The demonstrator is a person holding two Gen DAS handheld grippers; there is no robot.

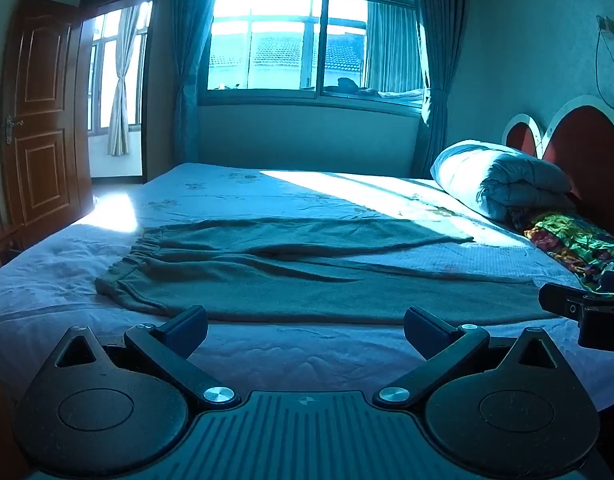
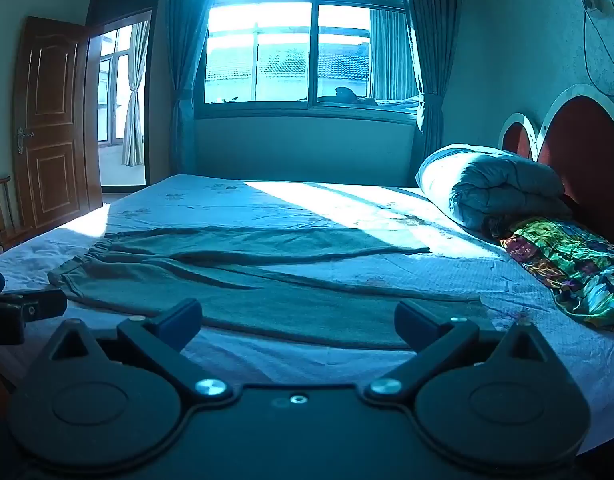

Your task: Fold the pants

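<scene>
Grey-green pants (image 1: 291,272) lie spread flat across the bed (image 1: 267,356), elastic waistband at the left, both legs running right. They also show in the right wrist view (image 2: 243,280). My left gripper (image 1: 305,330) is open and empty, just short of the near leg's edge, close to the waist end. My right gripper (image 2: 298,322) is open and empty, its fingertips at the near leg's edge further toward the hem. Each gripper's tip shows at the edge of the other's view: the right one (image 1: 587,312) and the left one (image 2: 23,312).
A rolled quilt (image 1: 503,180) and a colourful cloth (image 1: 575,244) lie at the head of the bed on the right, by the red headboard (image 1: 587,148). A window (image 1: 307,40) is behind the bed. An open wooden door (image 1: 43,120) and a chair (image 2: 3,216) stand at the left.
</scene>
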